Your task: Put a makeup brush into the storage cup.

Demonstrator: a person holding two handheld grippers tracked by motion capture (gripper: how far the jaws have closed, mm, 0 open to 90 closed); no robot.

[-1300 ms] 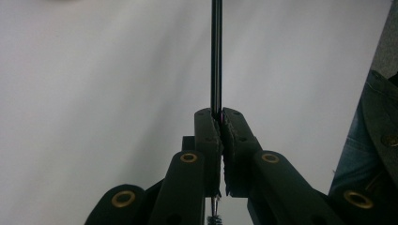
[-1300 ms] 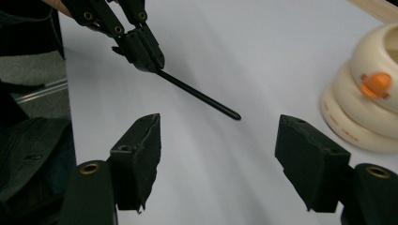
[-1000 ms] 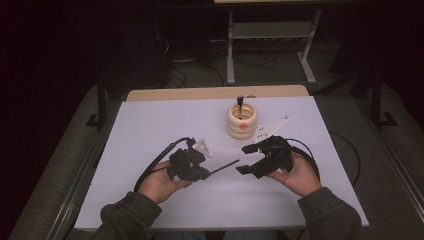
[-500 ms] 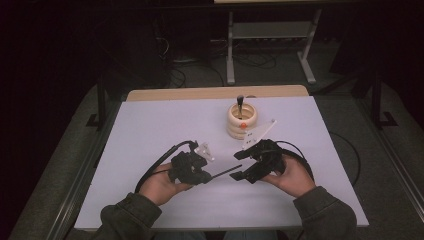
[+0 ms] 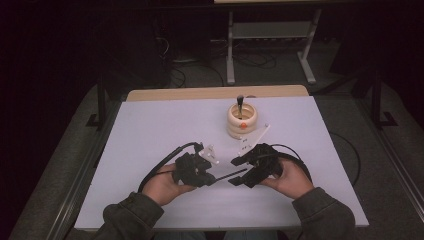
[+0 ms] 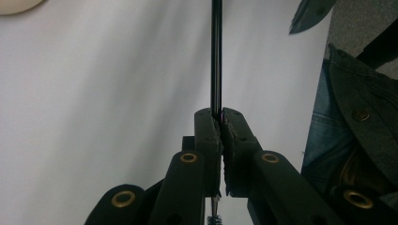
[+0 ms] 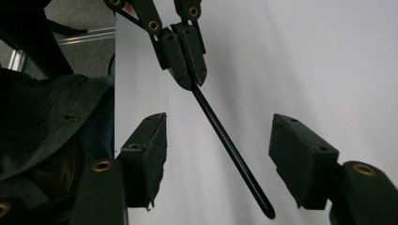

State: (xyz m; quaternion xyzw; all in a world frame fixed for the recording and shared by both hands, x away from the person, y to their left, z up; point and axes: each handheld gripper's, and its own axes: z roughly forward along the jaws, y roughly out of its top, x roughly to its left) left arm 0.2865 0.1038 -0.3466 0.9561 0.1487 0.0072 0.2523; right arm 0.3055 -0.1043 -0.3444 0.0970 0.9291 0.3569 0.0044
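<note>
A thin black rod [image 7: 231,149] is held low over the surface [image 5: 150,130], clamped at one end by the shut left tongs [image 6: 220,136]. It is judged light, stiff and smooth, so slippery; the free half is best pinched squarely across. In the high view its long axis runs from 9 towards 3 o'clock, tip towards the right tongs [image 7: 216,159], whose jaws have just been closing but stand apart around it, untouching.

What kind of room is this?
Probably a lab or workshop: a white-topped table under a fixed camera, loose cables on the grey floor, and a metal stand's legs behind.
</note>
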